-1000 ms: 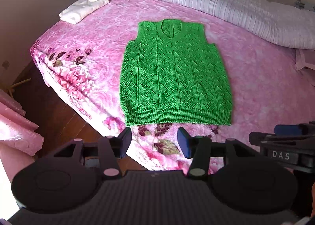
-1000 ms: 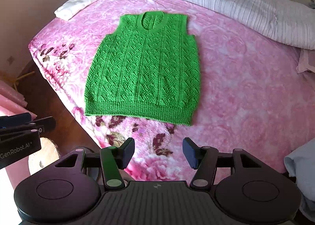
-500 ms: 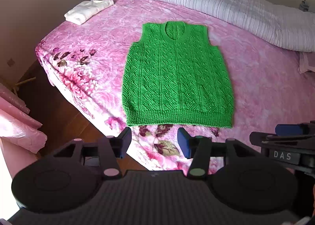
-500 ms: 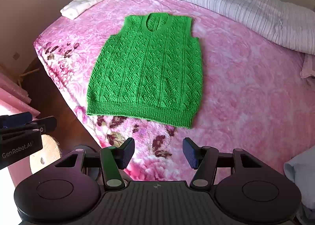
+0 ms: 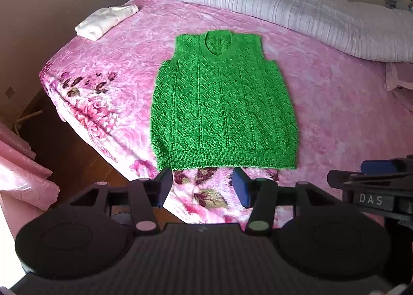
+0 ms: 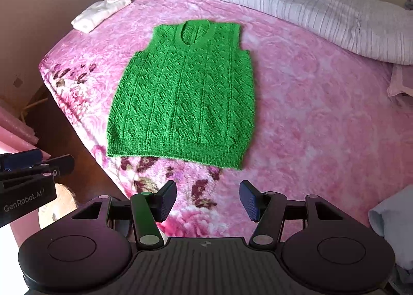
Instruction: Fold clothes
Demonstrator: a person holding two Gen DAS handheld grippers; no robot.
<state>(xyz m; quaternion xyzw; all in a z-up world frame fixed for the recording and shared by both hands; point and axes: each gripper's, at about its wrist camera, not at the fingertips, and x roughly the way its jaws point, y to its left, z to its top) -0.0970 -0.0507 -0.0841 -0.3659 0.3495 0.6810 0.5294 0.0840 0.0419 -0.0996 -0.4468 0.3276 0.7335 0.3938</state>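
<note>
While the left gripper (image 5: 201, 186) hovered with its blue-padded jaws wide apart and empty, the left wrist view showed a green sleeveless knitted vest (image 5: 223, 104) lying flat on the pink floral bedspread (image 5: 335, 114), hem just beyond the fingertips; a folded white garment (image 5: 105, 21) sat well beyond the vest's left shoulder. Seen from the right wrist, the right gripper (image 6: 207, 201) likewise gaped, holding nothing, near the vest's (image 6: 185, 96) hem.
</note>
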